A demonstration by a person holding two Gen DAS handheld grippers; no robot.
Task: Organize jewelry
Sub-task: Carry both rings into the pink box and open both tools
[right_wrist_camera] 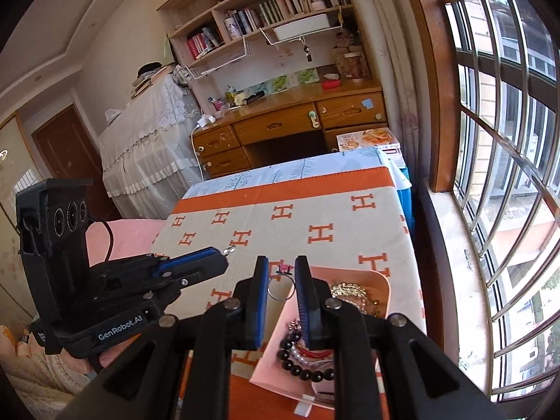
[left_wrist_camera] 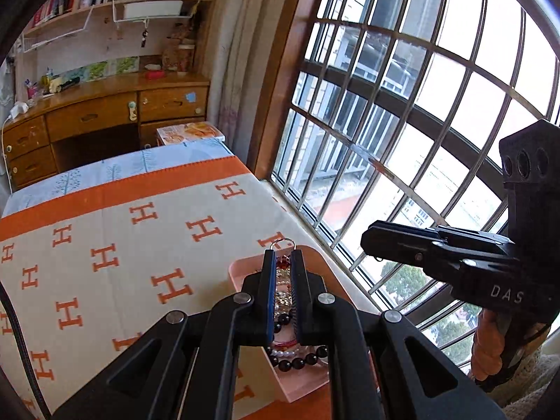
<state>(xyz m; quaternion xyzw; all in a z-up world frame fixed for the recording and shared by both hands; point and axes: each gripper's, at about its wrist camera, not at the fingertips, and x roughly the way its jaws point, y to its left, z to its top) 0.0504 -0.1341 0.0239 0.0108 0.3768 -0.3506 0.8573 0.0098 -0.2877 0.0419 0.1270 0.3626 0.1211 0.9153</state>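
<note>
Item: ring (right_wrist_camera: 280, 288), silver, pink-topped. Your right tool (right_wrist_camera: 281, 273) pinches its band; it hangs at 12 o'clock, over the pink tray's (right_wrist_camera: 379, 280) near-left corner. Your left tool (left_wrist_camera: 281, 262) pinches a red-beaded, ringed piece (left_wrist_camera: 282, 261) above that tray.

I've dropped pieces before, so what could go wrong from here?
The ring sits at the very tip of the left tongs, so it may slip out. The bracelets lie heaped in the pink tray; lifting one could drag others along. The tray sits near the table edge by the window, so a nudge might tip it.
</note>
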